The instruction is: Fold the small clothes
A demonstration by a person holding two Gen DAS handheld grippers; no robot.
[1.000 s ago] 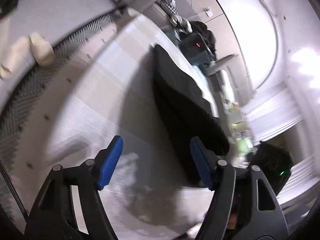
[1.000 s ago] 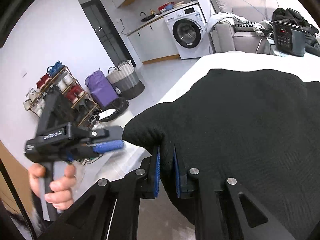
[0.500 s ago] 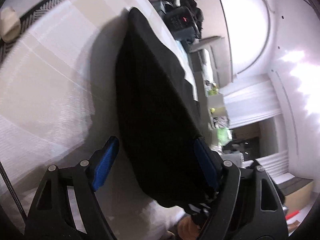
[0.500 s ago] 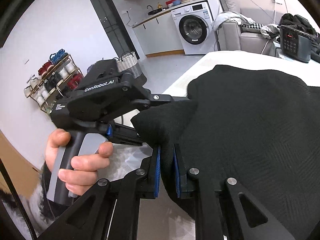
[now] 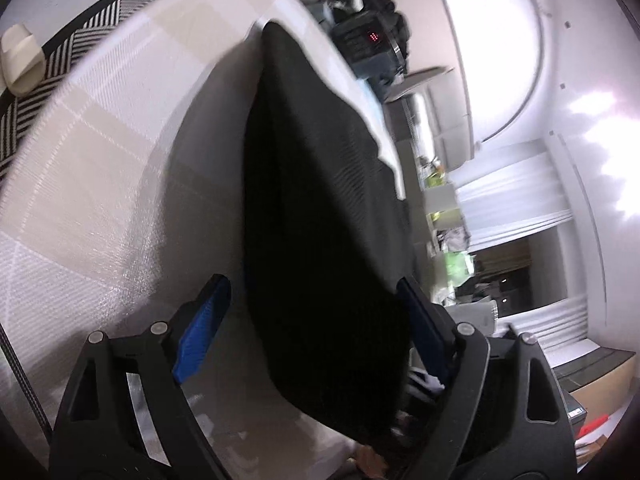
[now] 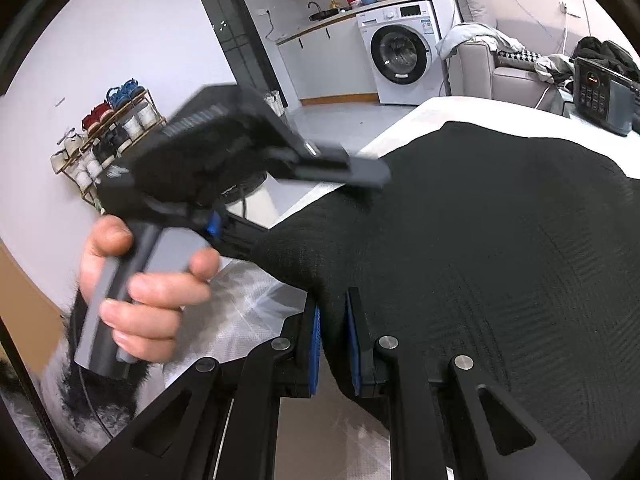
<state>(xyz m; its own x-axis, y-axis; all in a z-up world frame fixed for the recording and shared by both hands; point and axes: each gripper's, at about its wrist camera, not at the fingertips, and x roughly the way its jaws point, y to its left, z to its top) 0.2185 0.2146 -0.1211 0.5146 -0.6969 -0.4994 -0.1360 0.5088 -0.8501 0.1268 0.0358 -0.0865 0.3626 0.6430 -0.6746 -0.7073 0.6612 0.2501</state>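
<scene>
The right gripper (image 6: 333, 344) pinches a lifted edge of the black garment (image 5: 320, 216); the left gripper (image 5: 316, 332) straddles that edge, jaws opening wide, pads clear.

A lived-in home, an open flat by the look of it — a washing machine (image 6: 402, 56) under a kitchen counter with a sink (image 6: 324, 12), a shoe rack (image 6: 108, 132) against the wall, a grey sofa (image 6: 500, 64) heaped with laundry — curtains (image 5: 516, 196) across the window.
</scene>
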